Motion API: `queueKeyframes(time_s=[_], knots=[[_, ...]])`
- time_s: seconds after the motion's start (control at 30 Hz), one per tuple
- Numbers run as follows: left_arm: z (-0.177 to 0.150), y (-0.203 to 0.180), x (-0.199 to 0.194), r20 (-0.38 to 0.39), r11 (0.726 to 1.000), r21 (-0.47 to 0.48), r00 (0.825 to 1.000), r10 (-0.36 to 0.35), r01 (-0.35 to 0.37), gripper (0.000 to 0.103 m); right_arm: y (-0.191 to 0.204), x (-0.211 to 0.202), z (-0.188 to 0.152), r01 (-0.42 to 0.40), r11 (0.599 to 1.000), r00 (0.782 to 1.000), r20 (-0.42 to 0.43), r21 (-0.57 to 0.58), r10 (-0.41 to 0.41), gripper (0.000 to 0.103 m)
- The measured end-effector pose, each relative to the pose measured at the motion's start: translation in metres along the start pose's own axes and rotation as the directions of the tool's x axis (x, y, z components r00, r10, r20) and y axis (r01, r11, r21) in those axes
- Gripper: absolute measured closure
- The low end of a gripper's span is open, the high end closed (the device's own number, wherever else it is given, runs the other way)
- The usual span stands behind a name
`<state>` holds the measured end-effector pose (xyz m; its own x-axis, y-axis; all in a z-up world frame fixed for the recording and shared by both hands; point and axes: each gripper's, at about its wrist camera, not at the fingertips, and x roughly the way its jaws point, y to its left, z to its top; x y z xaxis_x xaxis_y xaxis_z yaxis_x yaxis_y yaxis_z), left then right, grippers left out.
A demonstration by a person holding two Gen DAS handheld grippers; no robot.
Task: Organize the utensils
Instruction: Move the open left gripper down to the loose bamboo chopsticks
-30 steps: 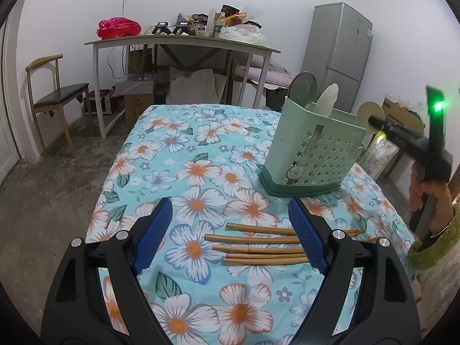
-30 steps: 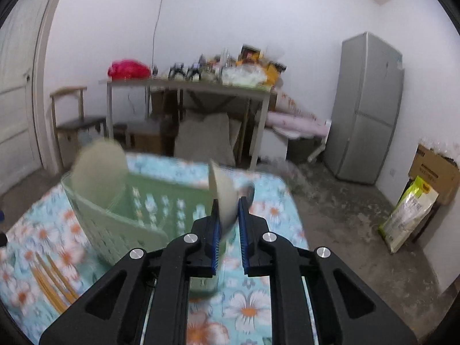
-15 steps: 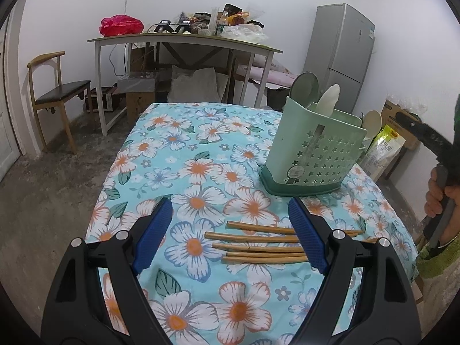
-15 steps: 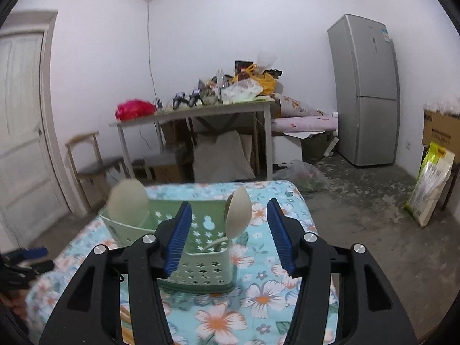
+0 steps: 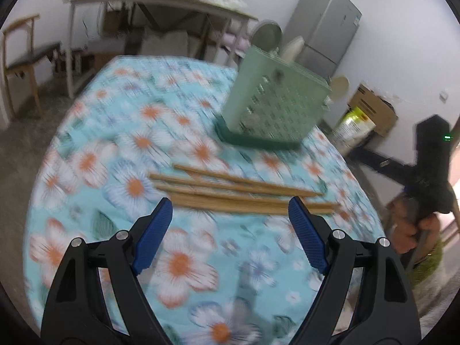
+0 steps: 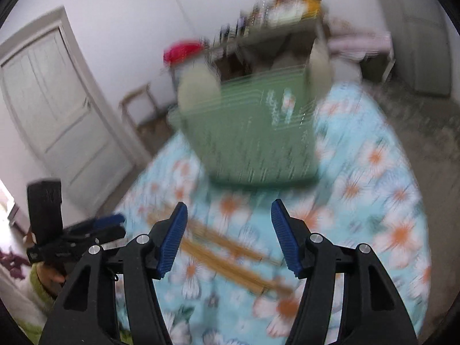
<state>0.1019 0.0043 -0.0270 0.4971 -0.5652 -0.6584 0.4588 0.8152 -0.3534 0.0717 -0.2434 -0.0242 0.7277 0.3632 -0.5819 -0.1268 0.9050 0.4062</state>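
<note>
Several wooden chopsticks [image 5: 238, 192] lie side by side on the floral tablecloth [image 5: 184, 264], just beyond my open, empty left gripper [image 5: 230, 224]. A green perforated utensil holder [image 5: 273, 109] stands behind them with spoons [image 5: 339, 86] standing in it. In the right wrist view, blurred by motion, my right gripper [image 6: 228, 233] is open and empty above the chopsticks [image 6: 230, 256], with the holder [image 6: 253, 135] farther on. The left gripper also shows in the right wrist view [image 6: 95, 230] at the left.
The table's right edge [image 5: 359, 189] drops to the floor by a cardboard box [image 5: 373, 109] and a bag. A cluttered grey table [image 5: 155, 3], a wooden chair [image 5: 23, 54] and a fridge [image 5: 325, 23] stand behind. A door [image 6: 57, 109] is at left.
My right gripper let go of the spoon in the holder, opened, pulled back and tilted down over the chopsticks. My left gripper moved forward and down toward the chopsticks.
</note>
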Motion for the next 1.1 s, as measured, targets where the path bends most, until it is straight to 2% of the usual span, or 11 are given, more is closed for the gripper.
queueKeyframes(time_s=[0.17, 0.27, 0.4, 0.47, 0.57, 0.63, 0.73, 0.8, 0.93, 1.0, 1.1], knots=[[-0.009, -0.008, 0.02, -0.051, 0.995, -0.062, 0.995, -0.08, 0.077, 0.04, 0.001, 0.037, -0.006, 0.012, 1.0, 0.993, -0.121, -0.01, -0.013, 0.044], [-0.013, 0.002, 0.036, -0.099, 0.974, -0.185, 0.984, -0.148, 0.127, 0.059, 0.0, 0.041, -0.004, 0.004, 1.0, 0.992, -0.13, -0.002, -0.004, 0.051], [-0.019, 0.014, 0.044, -0.112, 0.949, -0.277, 0.976, -0.185, 0.148, 0.072, -0.001, 0.035, -0.01, -0.021, 1.0, 0.993, -0.118, -0.002, 0.021, 0.056], [-0.016, 0.009, 0.042, -0.099, 0.965, -0.229, 0.983, -0.155, 0.129, 0.073, -0.002, 0.034, -0.014, -0.014, 1.0, 0.992, -0.125, 0.01, 0.015, 0.057], [-0.009, -0.022, 0.036, -0.061, 0.998, 0.034, 0.997, -0.052, 0.054, 0.073, -0.011, 0.03, -0.021, -0.001, 0.998, 0.992, -0.126, 0.065, 0.009, 0.057], [-0.01, -0.047, 0.039, -0.051, 0.973, 0.23, 0.999, 0.01, 0.002, 0.073, -0.02, 0.025, -0.025, -0.003, 0.993, 0.993, -0.115, 0.119, 0.016, 0.057], [-0.021, -0.076, 0.055, -0.041, 0.859, 0.504, 0.991, 0.125, -0.088, 0.073, -0.035, 0.018, -0.028, -0.013, 0.98, 0.995, -0.097, 0.199, 0.033, 0.057], [-0.033, -0.091, 0.069, -0.012, 0.731, 0.665, 0.977, 0.211, -0.15, 0.073, -0.043, 0.016, -0.03, -0.022, 0.971, 0.994, -0.095, 0.238, 0.046, 0.057], [-0.066, -0.111, 0.079, 0.114, 0.424, 0.876, 0.952, 0.284, -0.231, 0.077, -0.052, 0.018, -0.033, -0.037, 0.958, 0.993, -0.096, 0.284, 0.067, 0.057], [-0.072, -0.114, 0.082, 0.133, 0.364, 0.901, 0.95, 0.282, -0.234, 0.083, -0.053, 0.023, -0.035, -0.035, 0.956, 0.993, -0.101, 0.292, 0.067, 0.057], [-0.075, -0.115, 0.083, 0.146, 0.318, 0.918, 0.948, 0.283, -0.236, 0.089, -0.055, 0.026, -0.037, -0.034, 0.952, 0.992, -0.103, 0.304, 0.068, 0.057]])
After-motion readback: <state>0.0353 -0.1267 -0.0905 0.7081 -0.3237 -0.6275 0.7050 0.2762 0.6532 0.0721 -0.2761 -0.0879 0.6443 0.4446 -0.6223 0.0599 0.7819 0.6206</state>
